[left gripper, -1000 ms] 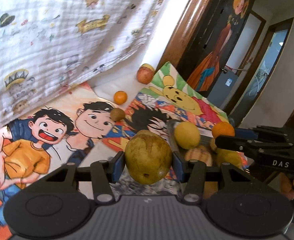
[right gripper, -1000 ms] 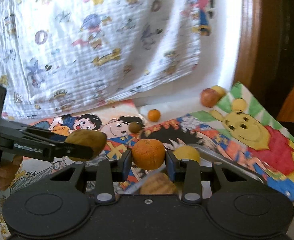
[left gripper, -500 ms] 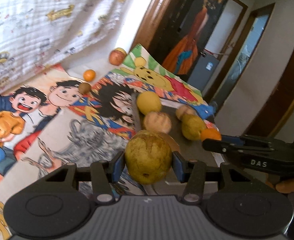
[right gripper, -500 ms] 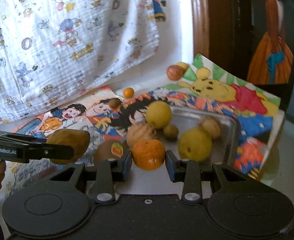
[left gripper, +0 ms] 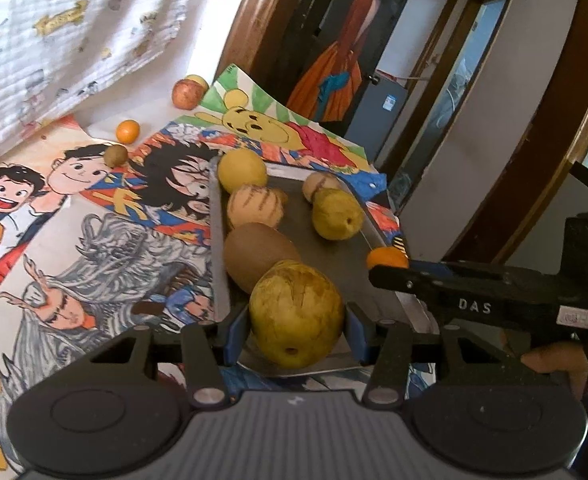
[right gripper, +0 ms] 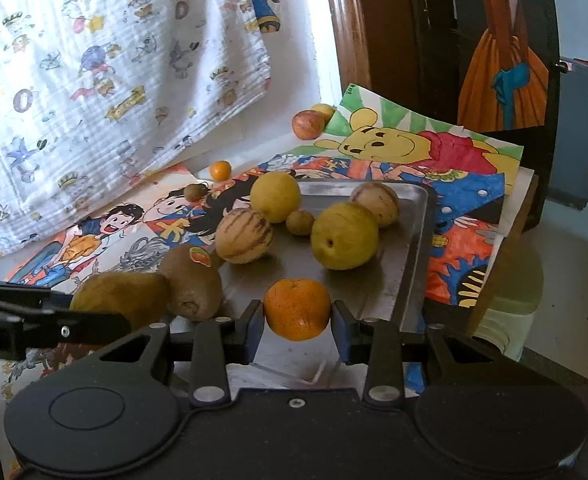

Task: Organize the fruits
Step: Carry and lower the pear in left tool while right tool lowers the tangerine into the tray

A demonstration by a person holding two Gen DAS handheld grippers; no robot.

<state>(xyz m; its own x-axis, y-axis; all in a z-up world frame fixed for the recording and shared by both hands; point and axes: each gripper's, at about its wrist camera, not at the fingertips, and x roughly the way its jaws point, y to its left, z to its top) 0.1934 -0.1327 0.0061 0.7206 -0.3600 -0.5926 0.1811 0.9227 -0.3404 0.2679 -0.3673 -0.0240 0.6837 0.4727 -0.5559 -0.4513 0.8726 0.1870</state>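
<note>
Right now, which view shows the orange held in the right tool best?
The right wrist view: the orange sits whole between the right tool's fingers. The left wrist view shows only a sliver behind that tool.

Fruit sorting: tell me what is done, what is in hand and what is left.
Done: six fruits lie on the tray, among them a kiwi and a yellow pear. In hand: the left gripper holds a pear, the right gripper an orange, both over the tray's near end. Left: an apple, a small orange and a small kiwi on the drawings.
</note>
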